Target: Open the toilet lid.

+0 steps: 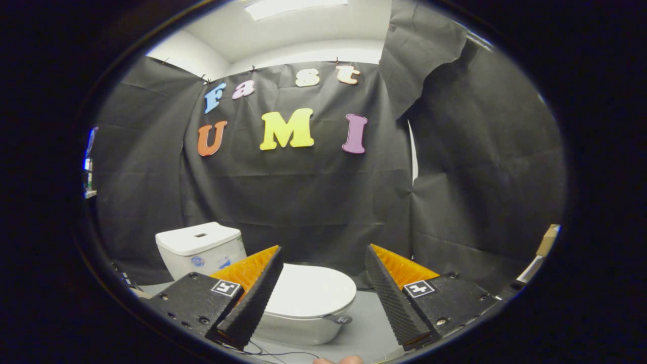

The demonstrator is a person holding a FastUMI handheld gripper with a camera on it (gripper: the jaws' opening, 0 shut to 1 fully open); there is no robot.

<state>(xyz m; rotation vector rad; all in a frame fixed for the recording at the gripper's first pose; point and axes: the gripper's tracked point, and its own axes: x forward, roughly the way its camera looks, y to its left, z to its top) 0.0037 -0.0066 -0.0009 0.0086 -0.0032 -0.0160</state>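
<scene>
So your gripper (323, 253) is spread wide right now, nothing between the fingers (255, 298), both just hanging in the air at the bottom of the frame. Each finger mount has a small square marker (226, 287) on top.

The toilet (298, 323) sits low in the frame, a bit left of centre, on a grey floor (364, 328). Its lid (311, 292) is down flat on the bowl, white and closed. You're looking at it through the gap between your fingers, with the left finger covering the lid's left edge. No contact anywhere, the fingers are clear of it. There's a small dark tab (337, 319) sticking out at the lid's front right rim, lower centre of the frame.

The tank (199, 247) is behind and to the left of the bowl, left of your left finger, with a flush button slot on top and a couple of stickers on its front, too small to make out.

A thin wire (283, 352) trails over the floor at the very bottom, and a fingertip (343, 360) pokes in at the bottom edge.

Black cloth (303, 202) hangs behind everything.
</scene>
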